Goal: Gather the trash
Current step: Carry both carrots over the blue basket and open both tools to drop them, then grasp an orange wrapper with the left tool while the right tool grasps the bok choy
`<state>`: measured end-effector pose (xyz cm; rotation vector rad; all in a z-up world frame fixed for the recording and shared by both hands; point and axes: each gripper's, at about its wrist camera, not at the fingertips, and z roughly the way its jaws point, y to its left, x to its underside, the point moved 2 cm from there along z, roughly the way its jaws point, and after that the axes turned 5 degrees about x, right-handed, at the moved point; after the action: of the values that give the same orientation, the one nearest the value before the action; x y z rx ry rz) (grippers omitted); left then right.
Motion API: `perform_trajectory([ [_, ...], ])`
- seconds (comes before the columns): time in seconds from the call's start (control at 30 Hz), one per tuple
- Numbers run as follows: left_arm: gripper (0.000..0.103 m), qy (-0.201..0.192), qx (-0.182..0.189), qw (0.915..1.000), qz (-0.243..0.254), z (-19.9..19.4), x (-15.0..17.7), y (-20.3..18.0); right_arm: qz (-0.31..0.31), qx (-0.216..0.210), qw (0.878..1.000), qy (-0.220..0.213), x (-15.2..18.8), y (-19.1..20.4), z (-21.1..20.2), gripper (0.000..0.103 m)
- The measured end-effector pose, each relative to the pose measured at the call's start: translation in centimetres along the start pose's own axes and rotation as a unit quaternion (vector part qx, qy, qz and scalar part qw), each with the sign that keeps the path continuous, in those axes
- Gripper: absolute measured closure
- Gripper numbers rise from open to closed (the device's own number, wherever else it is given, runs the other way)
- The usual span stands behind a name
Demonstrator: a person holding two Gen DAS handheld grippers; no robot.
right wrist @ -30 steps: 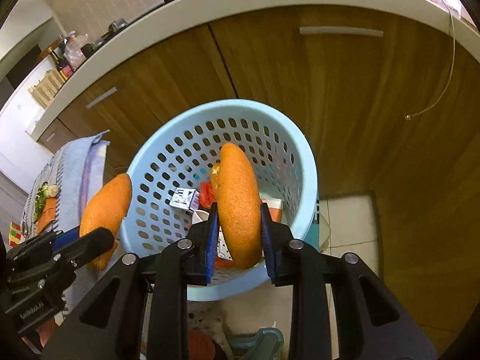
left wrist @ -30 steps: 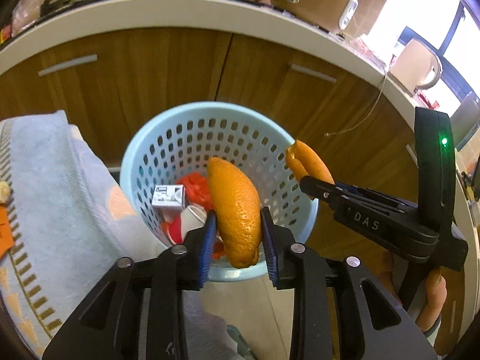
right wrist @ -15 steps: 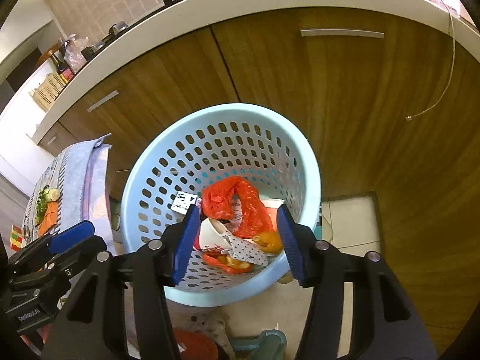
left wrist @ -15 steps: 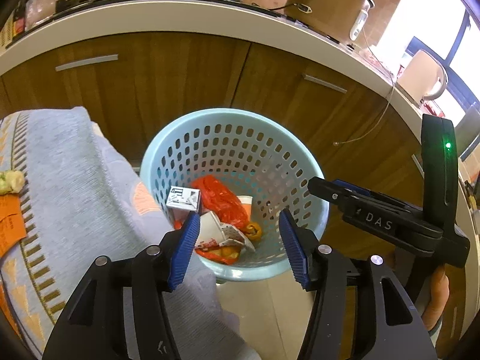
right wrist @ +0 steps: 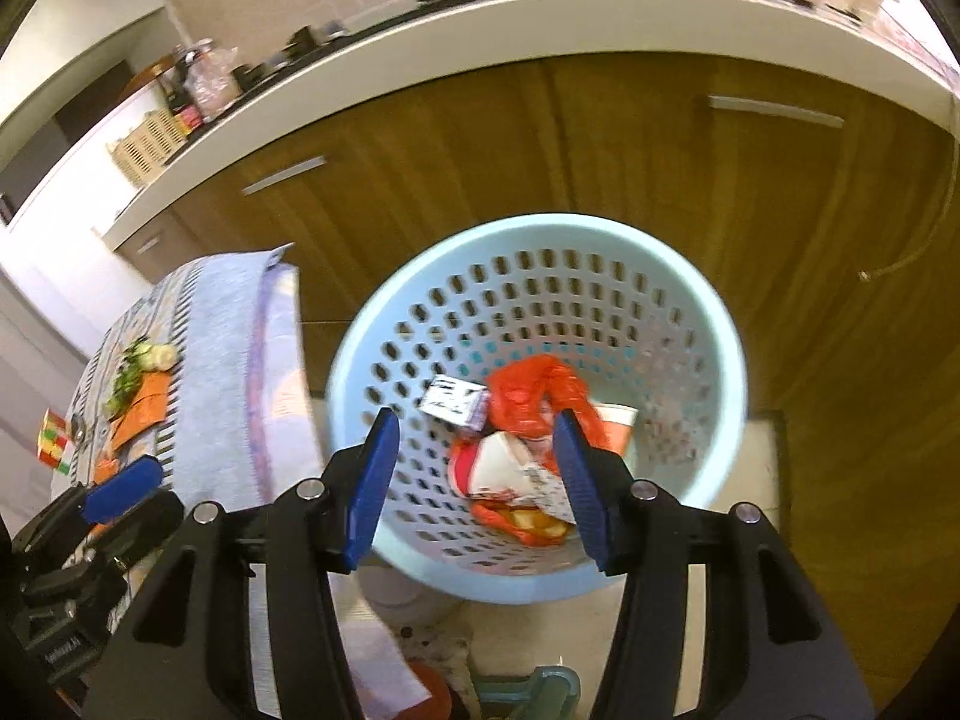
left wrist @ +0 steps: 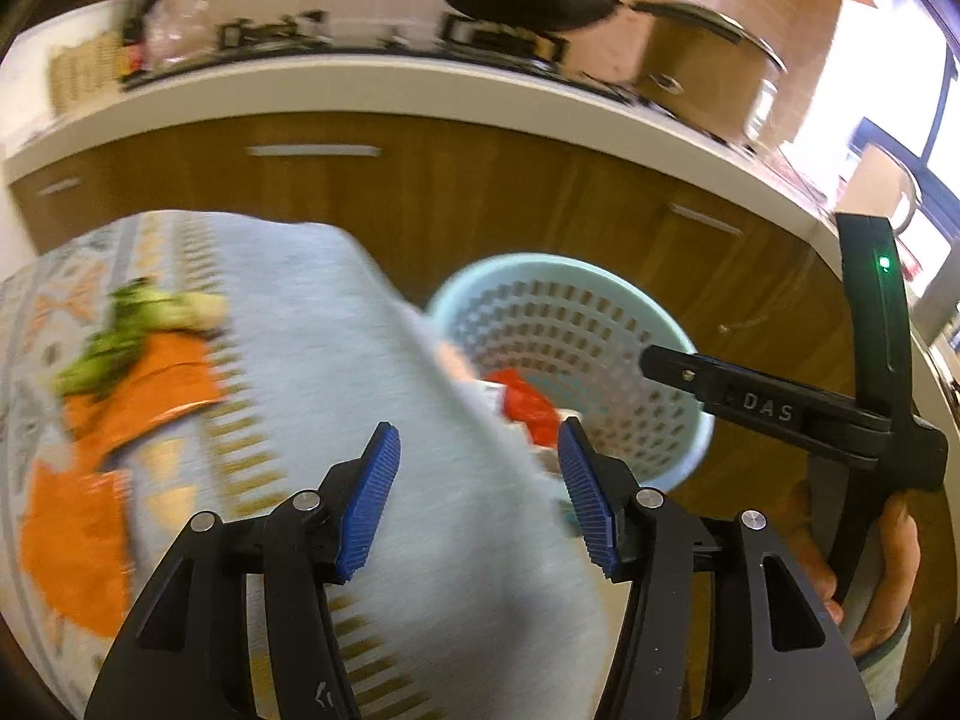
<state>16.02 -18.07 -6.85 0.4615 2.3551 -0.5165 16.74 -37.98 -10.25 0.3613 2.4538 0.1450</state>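
A light blue perforated basket (right wrist: 714, 324) stands on the floor by the wooden cabinets and holds a red plastic bag (right wrist: 528, 390), a small white carton (right wrist: 453, 402) and paper scraps. My right gripper (right wrist: 474, 480) is open and empty just above its near rim. My left gripper (left wrist: 480, 504) is open and empty over the edge of a cloth-covered table (left wrist: 312, 324); the basket (left wrist: 612, 330) lies to its right. Orange peel (left wrist: 150, 384) and green scraps (left wrist: 120, 330) lie on the cloth at left.
Wooden cabinet doors (right wrist: 600, 150) under a white counter stand behind the basket. The right gripper's body (left wrist: 840, 414) and the hand holding it show at right in the left wrist view. A small coloured cube (right wrist: 51, 441) sits on the cloth.
Both grippers opened and dropped their orange peels into the basket. The left gripper has since swung left over the cloth; the right one stays above the basket.
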Motion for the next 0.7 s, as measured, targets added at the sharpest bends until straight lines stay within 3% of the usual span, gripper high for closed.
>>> perform_trajectory([
  [0.13, 0.042, -0.030, -0.054, 0.9979, -0.019, -3.0, 0.5, 3.0, -0.031, -0.019, 0.999, -0.003, 0.1, 3.2, -0.3, 0.053],
  [0.27, 0.034, -0.055, -0.138, 0.9887, -0.023, -6.3, 1.6, 6.1, -0.059, -0.039, 0.998, -0.002, 0.4, 6.3, -0.3, 0.053],
  [0.33, 0.031, -0.057, -0.159, 0.9852, -0.031, -7.4, 2.1, 7.8, -0.072, -0.048, 0.996, 0.001, 0.6, 7.8, -0.3, 0.053],
  [0.47, 0.030, -0.036, -0.175, 0.9820, -0.062, -8.6, 3.4, 11.4, -0.099, -0.077, 0.992, 0.013, 1.3, 11.4, 0.3, 0.053],
  [0.57, 0.023, -0.011, -0.166, 0.9830, -0.078, -8.4, 4.3, 13.1, -0.117, -0.089, 0.989, 0.020, 1.5, 14.0, 0.8, 0.053],
  [0.7, 0.023, 0.000, -0.160, 0.9833, -0.086, -7.8, 4.9, 14.3, -0.148, -0.106, 0.983, 0.022, 1.3, 17.5, 1.3, 0.053],
])
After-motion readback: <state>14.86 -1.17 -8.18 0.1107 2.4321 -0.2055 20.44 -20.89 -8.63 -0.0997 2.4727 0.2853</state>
